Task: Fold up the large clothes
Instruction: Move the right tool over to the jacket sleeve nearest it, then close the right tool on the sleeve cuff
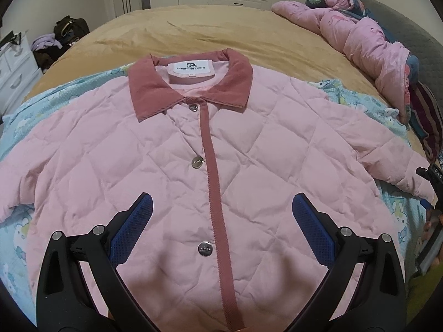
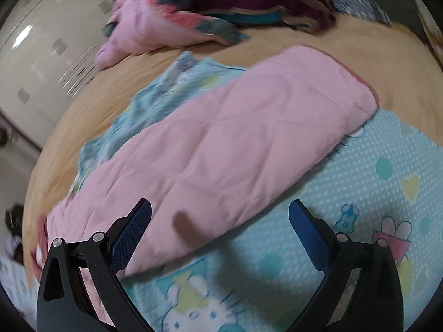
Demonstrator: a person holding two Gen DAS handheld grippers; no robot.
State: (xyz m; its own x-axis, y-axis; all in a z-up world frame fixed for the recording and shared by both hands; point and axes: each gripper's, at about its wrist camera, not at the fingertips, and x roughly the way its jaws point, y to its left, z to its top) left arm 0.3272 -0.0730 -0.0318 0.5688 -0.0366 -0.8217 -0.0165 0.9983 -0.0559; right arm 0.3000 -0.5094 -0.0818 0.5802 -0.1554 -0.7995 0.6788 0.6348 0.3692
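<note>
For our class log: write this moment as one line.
pink quilted jacket: flat, buttoned | left claw: open above | right claw: open by sleeve

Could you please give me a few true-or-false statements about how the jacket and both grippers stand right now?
1. The pink quilted jacket lies front up, buttoned. True.
2. The left gripper is shut on the placket. False: it is open, holding nothing.
3. The collar is darker than the body. True.
4. The jacket lies directly on the tan bedspread. False: a light blue cartoon-print sheet is under it.
5. The right gripper is open near the sleeve. True.
</note>
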